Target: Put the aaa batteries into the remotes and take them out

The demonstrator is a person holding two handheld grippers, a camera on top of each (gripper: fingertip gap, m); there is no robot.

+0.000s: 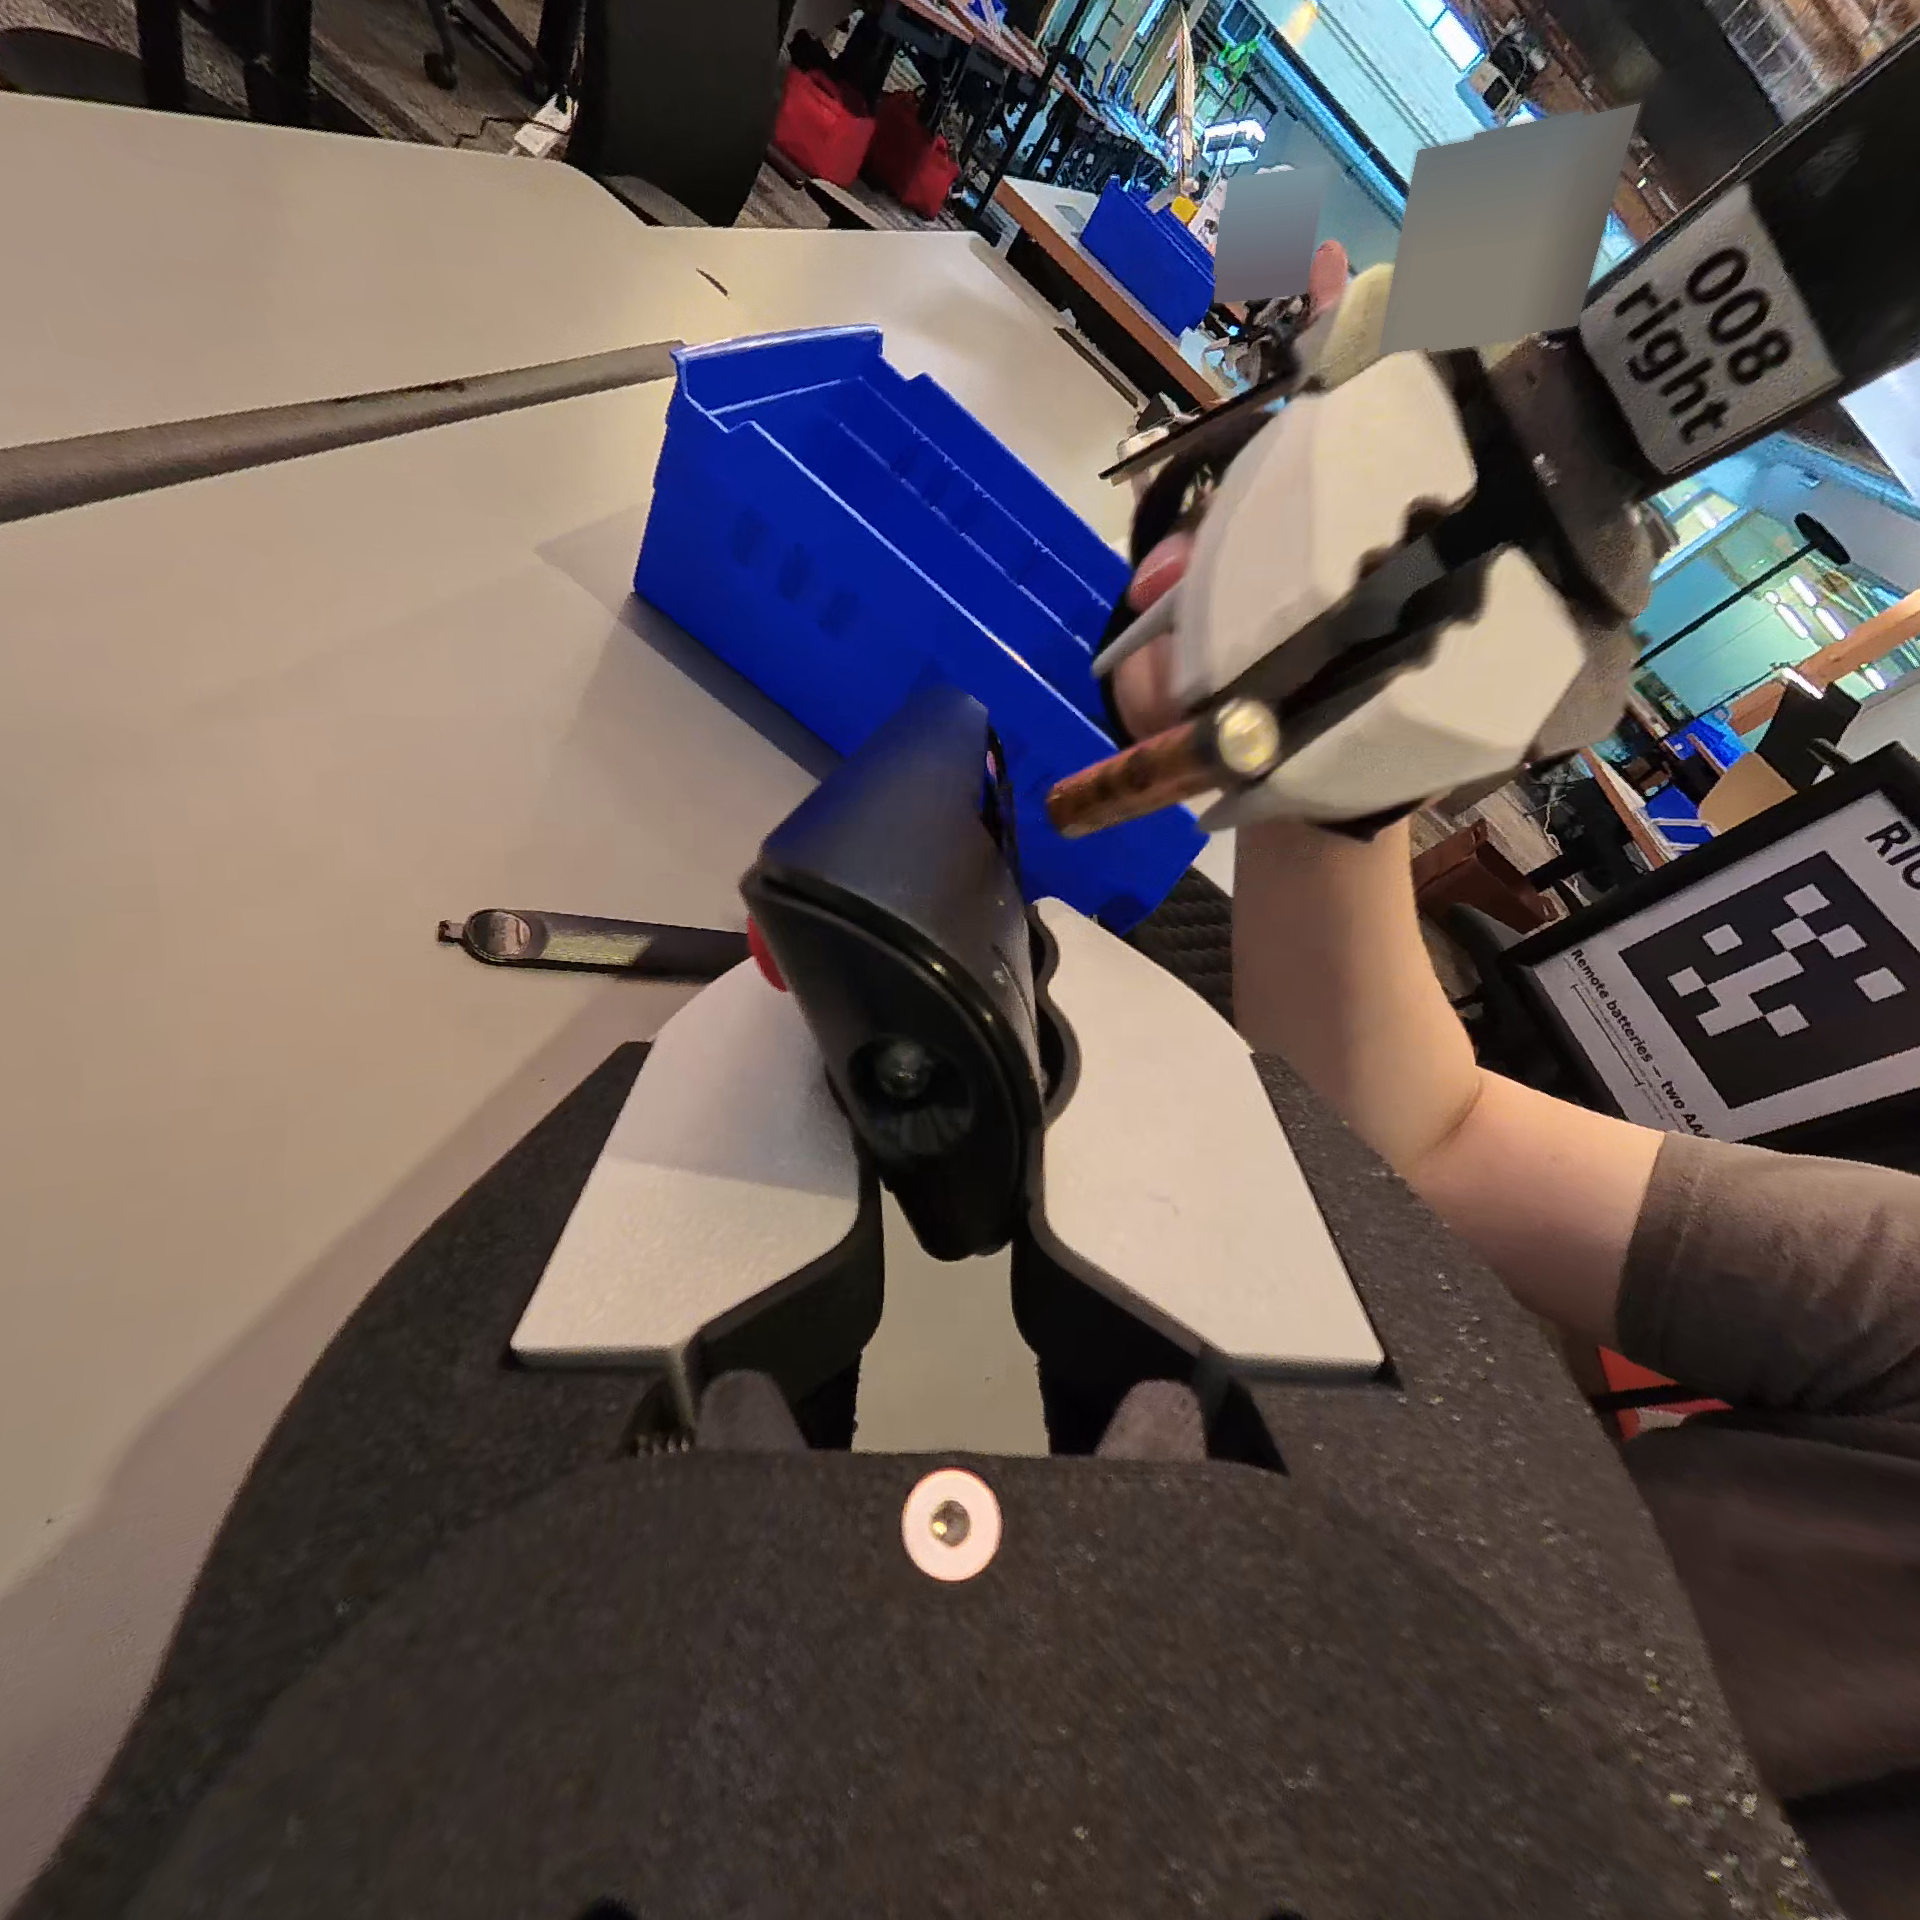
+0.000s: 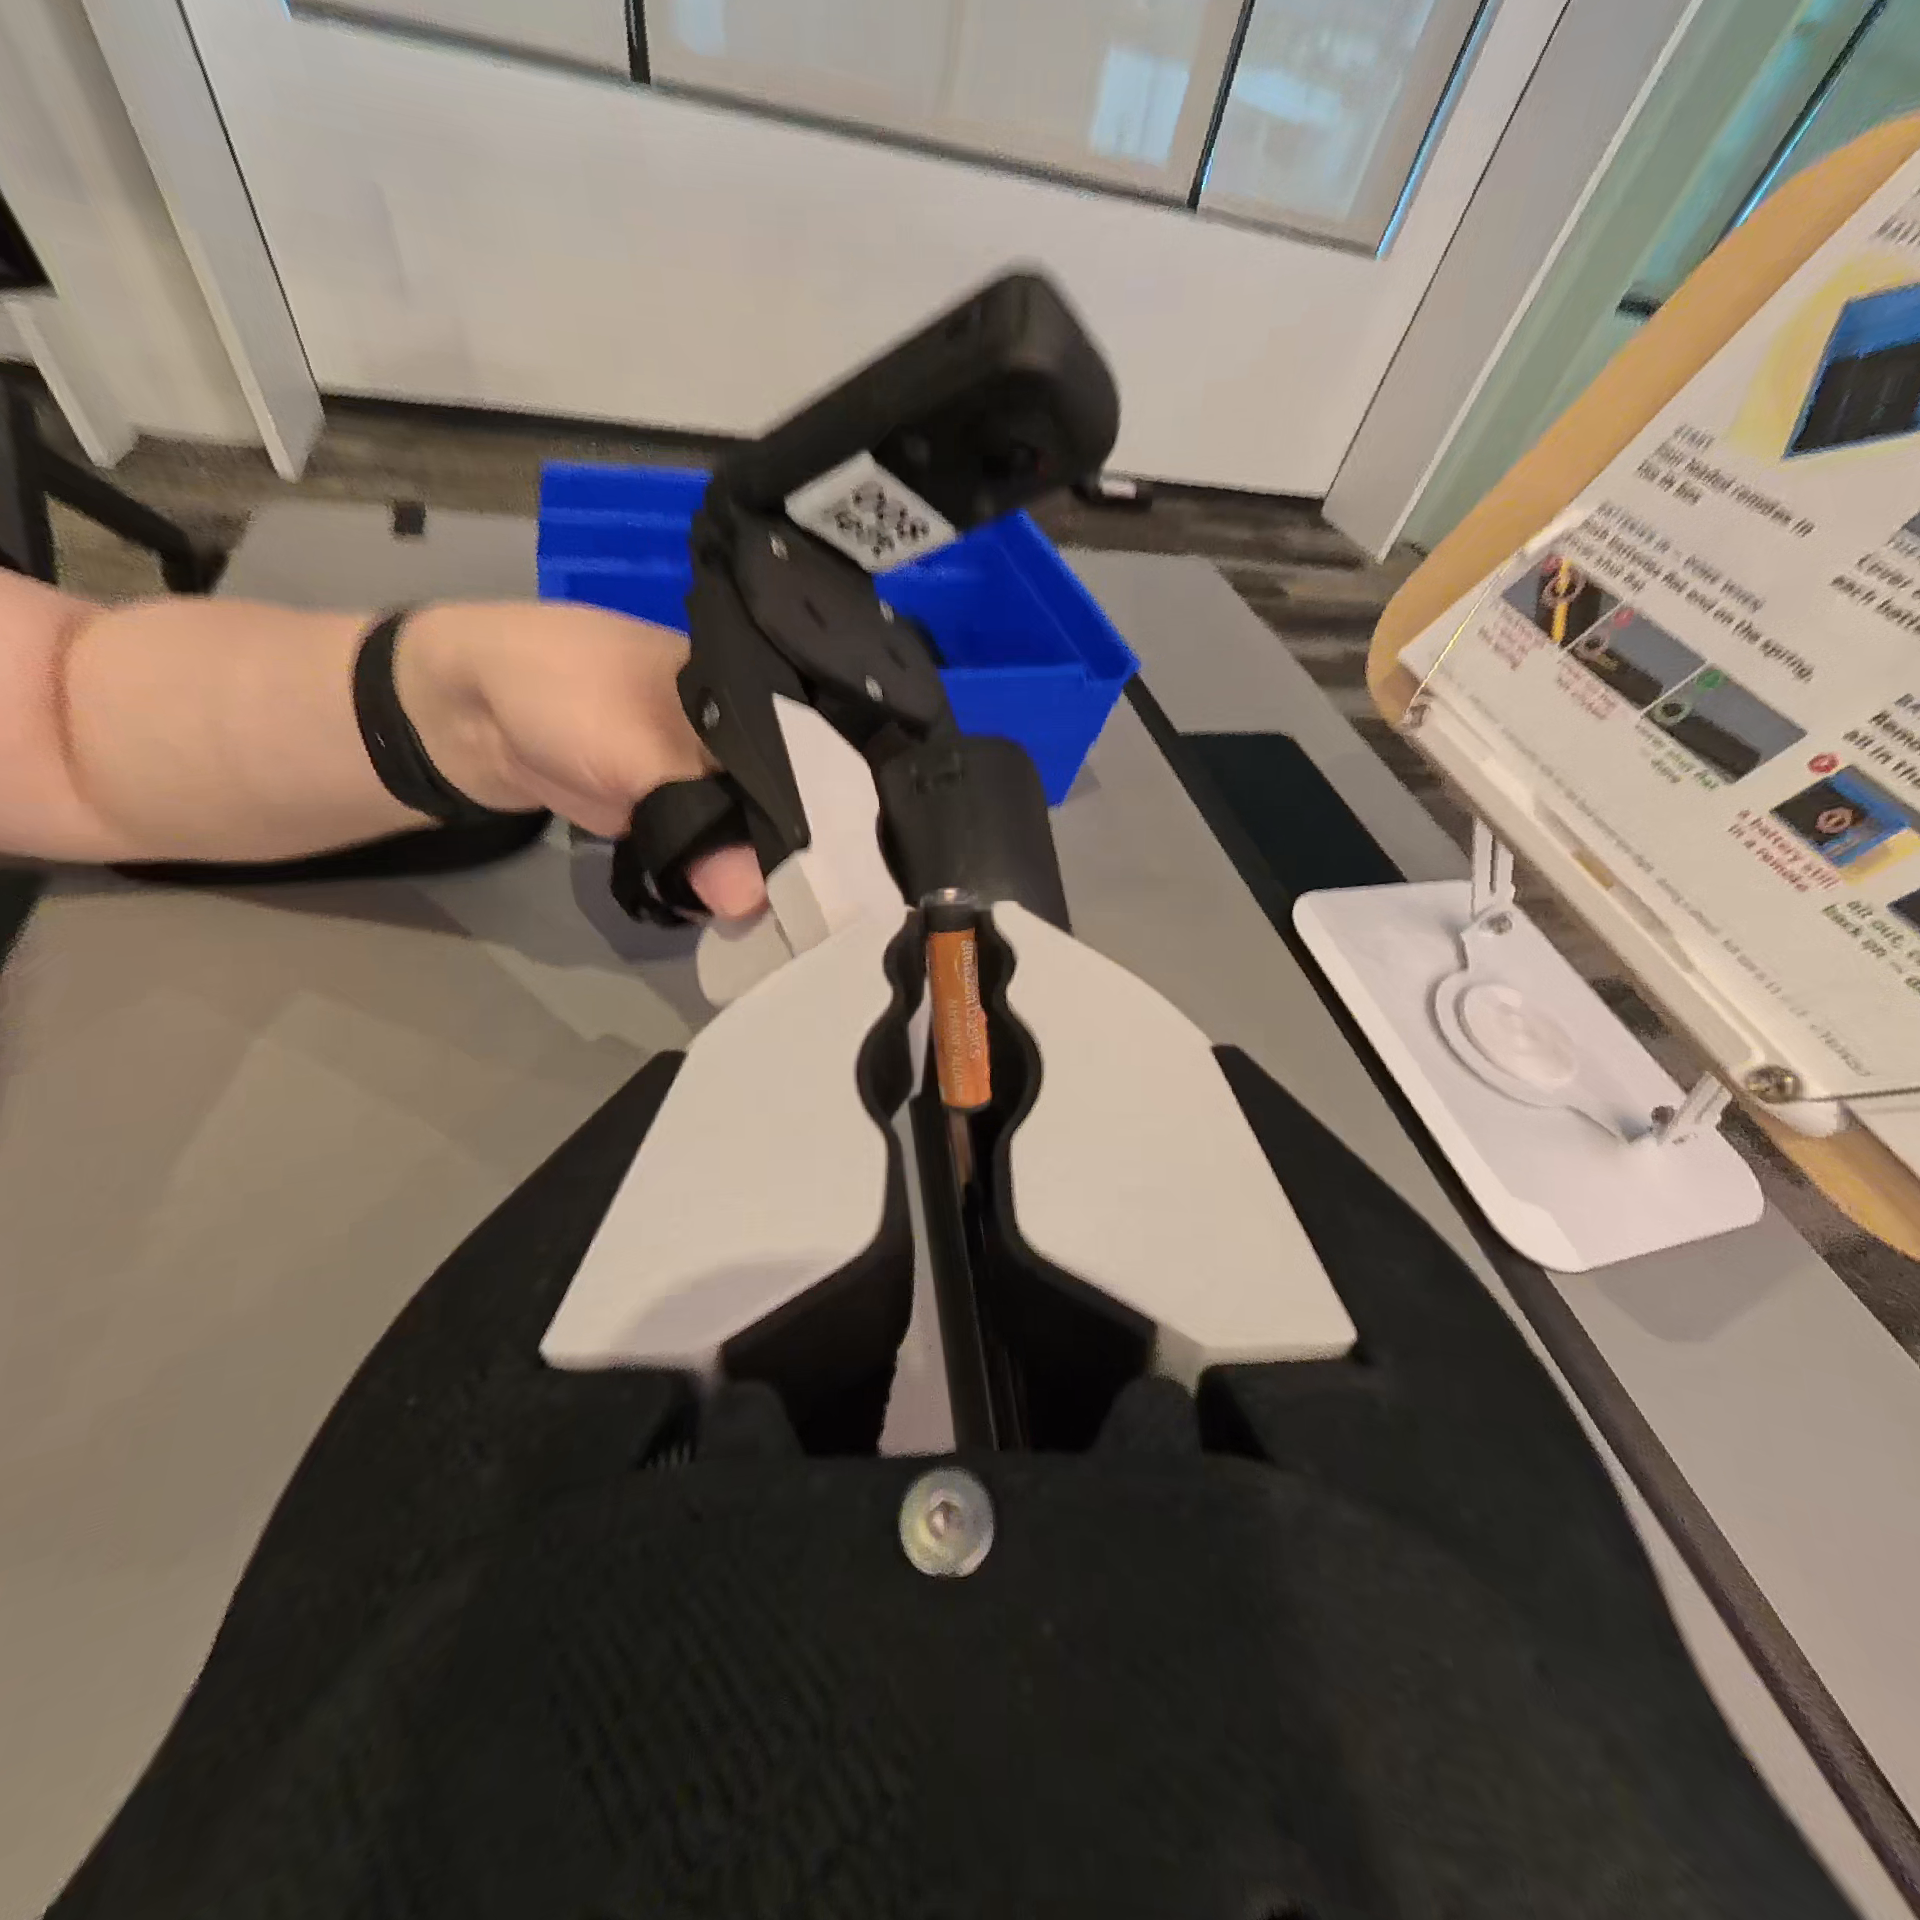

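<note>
My left gripper is shut on a black remote, held end-on above the table. My right gripper is shut on an orange AAA battery that points forward along the fingers. In the left wrist view the right gripper comes in from the upper right, and the battery has its tip close to the remote's side. I cannot tell if they touch. In the right wrist view the left gripper holds the remote just beyond the battery.
A blue bin stands on the grey table behind the remote; it also shows in the right wrist view. A dark flat strip lies on the table to the left. An instruction sheet on a white stand is at the right.
</note>
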